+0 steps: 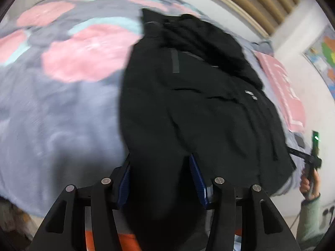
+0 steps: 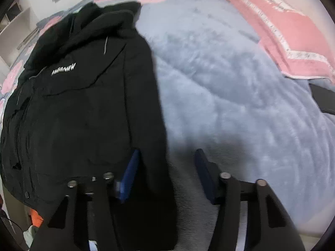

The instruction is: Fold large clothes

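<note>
A large black jacket [image 1: 188,96] lies on a bed with a grey-blue fleece blanket [image 1: 52,125]. It has a hood at the far end and a white logo on the chest [image 2: 62,70]. My left gripper [image 1: 160,163] has its blue pads spread, and a black fold of the jacket's lower part fills the gap between them. My right gripper [image 2: 167,156] is open at the jacket's [image 2: 83,115] right lower edge; its left pad [image 2: 130,171] rests on the cloth and its right pad [image 2: 204,167] is over the blanket [image 2: 230,104].
The blanket has pink and teal patches [image 1: 83,54] at the far left. A pink pillow [image 2: 282,33] lies at the far right. The other gripper and hand show at the right edge of the left wrist view [image 1: 312,163]. A map hangs on the wall [image 1: 326,56].
</note>
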Tool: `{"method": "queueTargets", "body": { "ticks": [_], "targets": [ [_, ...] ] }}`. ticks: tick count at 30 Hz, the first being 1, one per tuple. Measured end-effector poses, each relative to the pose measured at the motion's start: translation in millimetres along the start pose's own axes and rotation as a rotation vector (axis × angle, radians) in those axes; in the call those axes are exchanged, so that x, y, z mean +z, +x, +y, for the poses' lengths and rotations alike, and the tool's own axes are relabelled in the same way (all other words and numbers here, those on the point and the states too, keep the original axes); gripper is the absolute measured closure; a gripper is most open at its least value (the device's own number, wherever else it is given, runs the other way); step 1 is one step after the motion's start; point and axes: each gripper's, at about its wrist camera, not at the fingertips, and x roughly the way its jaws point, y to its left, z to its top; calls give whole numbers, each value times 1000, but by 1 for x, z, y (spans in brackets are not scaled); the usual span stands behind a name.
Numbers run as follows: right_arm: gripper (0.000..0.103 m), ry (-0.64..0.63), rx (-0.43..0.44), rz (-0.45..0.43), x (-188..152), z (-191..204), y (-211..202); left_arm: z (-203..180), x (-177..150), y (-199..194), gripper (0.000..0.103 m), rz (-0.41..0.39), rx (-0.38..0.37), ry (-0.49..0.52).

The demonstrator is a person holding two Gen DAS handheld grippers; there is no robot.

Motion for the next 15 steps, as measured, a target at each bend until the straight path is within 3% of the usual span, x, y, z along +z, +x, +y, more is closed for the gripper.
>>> {"method": "queueTargets", "body": {
  "ticks": [1,3,7,9,13,15],
  "targets": [
    [76,6,60,12,1,4,0,-8,2,-2,51,-4,-68,8],
    [77,10,103,19,4,11,-6,-19,9,-7,51,-24,-181,5],
    [77,18,309,-34,7,20,-34,-23,23,-18,51,-89,-387,-36],
    [77,42,342,-35,6,17,-35,-19,21,-10,51,-65,-385,-58],
    [71,95,316,44,-12,2,-12,-13,-6,-1,50,-2,-267,-40],
    [67,106,308,68,-23,-4,-7,-5,-20,-4,48,14,-271,-56]
  ]
}}
